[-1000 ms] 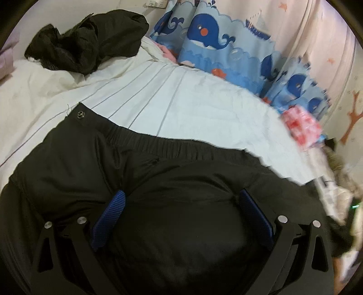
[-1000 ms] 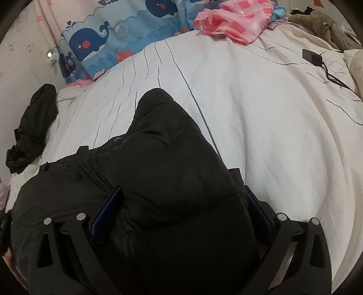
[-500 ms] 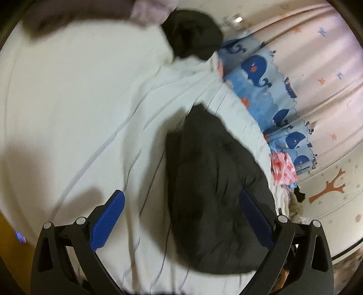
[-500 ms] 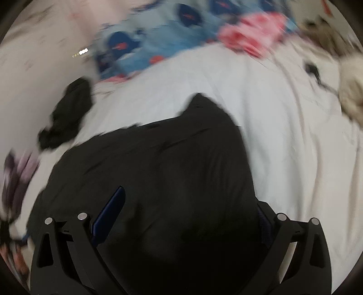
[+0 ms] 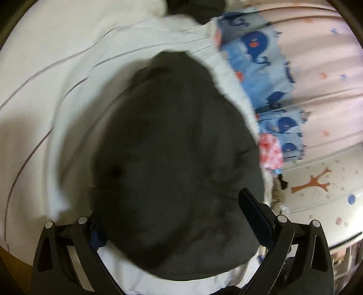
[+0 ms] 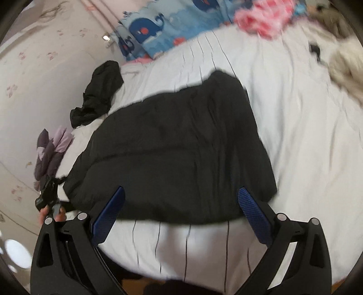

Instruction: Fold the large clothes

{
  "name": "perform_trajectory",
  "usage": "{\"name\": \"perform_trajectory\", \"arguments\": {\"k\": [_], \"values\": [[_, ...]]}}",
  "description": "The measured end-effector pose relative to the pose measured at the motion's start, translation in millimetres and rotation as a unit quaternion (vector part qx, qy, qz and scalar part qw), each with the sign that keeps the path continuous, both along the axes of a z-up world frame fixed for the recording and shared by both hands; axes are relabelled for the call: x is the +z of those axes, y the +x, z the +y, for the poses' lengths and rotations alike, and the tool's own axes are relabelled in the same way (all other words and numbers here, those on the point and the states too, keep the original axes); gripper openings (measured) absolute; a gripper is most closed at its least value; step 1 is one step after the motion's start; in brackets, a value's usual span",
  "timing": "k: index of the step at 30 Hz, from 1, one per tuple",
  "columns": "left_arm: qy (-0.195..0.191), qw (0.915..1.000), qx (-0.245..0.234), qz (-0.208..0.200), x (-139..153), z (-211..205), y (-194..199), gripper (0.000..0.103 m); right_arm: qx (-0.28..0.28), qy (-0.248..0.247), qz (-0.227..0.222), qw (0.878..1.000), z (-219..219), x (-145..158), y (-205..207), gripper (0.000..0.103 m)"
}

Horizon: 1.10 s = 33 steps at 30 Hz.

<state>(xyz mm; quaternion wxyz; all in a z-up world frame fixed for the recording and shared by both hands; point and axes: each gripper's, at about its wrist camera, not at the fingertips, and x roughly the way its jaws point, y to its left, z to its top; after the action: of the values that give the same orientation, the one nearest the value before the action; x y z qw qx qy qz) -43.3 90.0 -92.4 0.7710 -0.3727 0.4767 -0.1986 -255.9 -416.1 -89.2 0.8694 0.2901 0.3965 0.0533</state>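
one folded black garment [image 6: 181, 147] on striped bed [image 6: 295, 136]

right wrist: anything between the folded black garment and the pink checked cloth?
Only bare striped white sheet between black garment and pink checked cloth, right wrist view.

I see home bedroom, likely child's: bed with striped white sheet [image 6: 283, 118], whale-print fabric [image 6: 154, 29], tree wall decal [image 5: 314, 181], scattered clothes.

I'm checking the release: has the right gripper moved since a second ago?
Yes. The right gripper has pulled back off the black garment, toward the bed's near edge.
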Motion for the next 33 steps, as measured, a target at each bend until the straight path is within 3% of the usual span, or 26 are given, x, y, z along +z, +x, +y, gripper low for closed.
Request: {"name": "perform_trajectory", "arguments": {"k": [3,5,7,10,14,17,19,21,22,24,26,28,30,32,33], "values": [[0.020,0.9996,-0.010,-0.020,7.1,-7.2,-3.1,0.095,-0.004,0.035,0.022,0.999,-7.1,-12.9,-8.0,0.096],[0.020,0.9997,-0.007,0.009,-8.2,-1.2,0.4,0.095,-0.012,0.043,0.034,0.998,-13.7,-22.7,-5.2,0.096],[-0.007,0.9989,0.008,0.045,-26.4,8.7,6.4,0.095,-0.018,0.072,0.042,0.996,-22.4,-34.0,1.0,0.096],[-0.004,0.9993,0.018,0.032,-19.7,8.8,7.7,0.095,-0.035,0.133,0.032,0.990,-38.9,-46.5,7.3,0.096],[-0.013,0.9996,0.026,0.001,-4.8,6.9,4.5,0.095,-0.070,0.161,0.039,0.984,-56.7,-56.3,9.2,0.096],[0.018,0.9997,0.010,0.010,-12.7,-0.7,12.0,0.093,-0.055,0.146,0.037,0.987,-56.9,-55.9,12.5,0.096],[0.004,0.9998,0.013,0.016,-18.2,-0.7,14.3,0.077,-0.036,0.144,0.019,0.989,-53.7,-48.5,16.4,0.097],[-0.009,0.9998,0.015,-0.010,-7.4,1.4,8.2,0.072,-0.009,0.143,-0.058,0.988,-47.6,-23.5,12.3,0.097],[-0.003,0.9998,0.013,-0.015,-5.3,1.3,7.3,0.071,-0.007,0.129,-0.069,0.989,-45.1,-16.6,12.4,0.097],[0.001,1.0000,0.006,0.000,-12.2,2.2,12.2,0.071,-0.012,0.107,-0.030,0.994,-44.2,-20.8,19.5,0.097],[-0.008,0.9996,0.008,0.026,-25.2,6.1,18.0,0.071,-0.025,0.115,0.023,0.993,-47.4,-42.2,25.2,0.097],[-0.012,0.9990,0.012,0.040,-35.3,8.2,21.1,0.071,-0.032,0.125,0.037,0.991,-51.6,-55.8,25.9,0.096],[-0.004,0.9992,0.009,0.039,-33.3,3.7,23.3,0.072,-0.038,0.126,0.025,0.991,-53.7,-56.8,26.2,0.090],[0.002,0.9992,0.008,0.038,-31.0,-0.7,27.6,0.071,-0.039,0.103,0.006,0.994,-52.1,-48.6,34.5,0.060],[0.002,0.9993,0.010,0.036,-28.9,-2.2,29.0,0.067,-0.042,0.095,0.002,0.995,-52.4,-45.6,39.7,0.051]]}}
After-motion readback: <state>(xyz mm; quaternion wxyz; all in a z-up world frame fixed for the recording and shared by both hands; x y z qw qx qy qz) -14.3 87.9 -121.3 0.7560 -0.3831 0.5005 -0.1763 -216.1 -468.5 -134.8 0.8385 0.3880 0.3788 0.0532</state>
